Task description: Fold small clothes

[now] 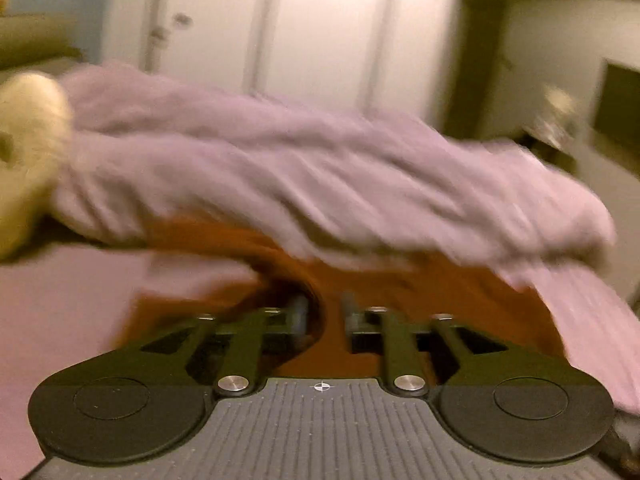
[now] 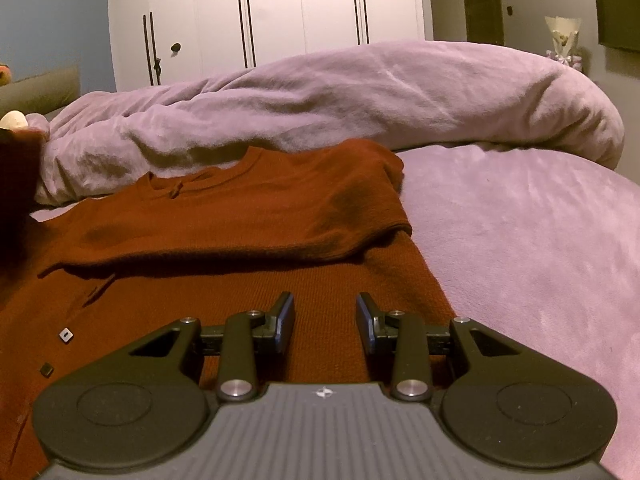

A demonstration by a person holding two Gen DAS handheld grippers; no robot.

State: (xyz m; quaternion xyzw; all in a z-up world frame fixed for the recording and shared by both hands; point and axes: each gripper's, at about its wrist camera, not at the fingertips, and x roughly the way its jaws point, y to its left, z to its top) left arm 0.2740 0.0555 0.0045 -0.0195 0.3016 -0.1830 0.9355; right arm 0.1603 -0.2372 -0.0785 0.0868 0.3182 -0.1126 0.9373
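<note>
A rust-red knit sweater (image 2: 240,240) lies flat on the lilac bed sheet (image 2: 520,260), neck towards the duvet, its right sleeve (image 2: 340,216) folded across the body. Small square buttons (image 2: 65,334) show near its left side. My right gripper (image 2: 325,314) hangs open over the sweater's lower part, nothing between its fingers. The left wrist view is motion-blurred: my left gripper (image 1: 323,312) sits low over the sweater (image 1: 420,304), fingers apart, with a dark curl of rust cloth (image 1: 310,296) beside the left finger. A dark rust bulk (image 2: 16,184) rises at the right view's left edge.
A bunched lilac duvet (image 2: 360,96) runs across the bed behind the sweater. A cream plush object (image 1: 28,160) lies at the left by the headboard (image 2: 40,92). White wardrobe doors (image 2: 272,12) stand beyond the bed; a dark screen (image 2: 618,8) and a wrapped bouquet (image 2: 562,40) are at the right.
</note>
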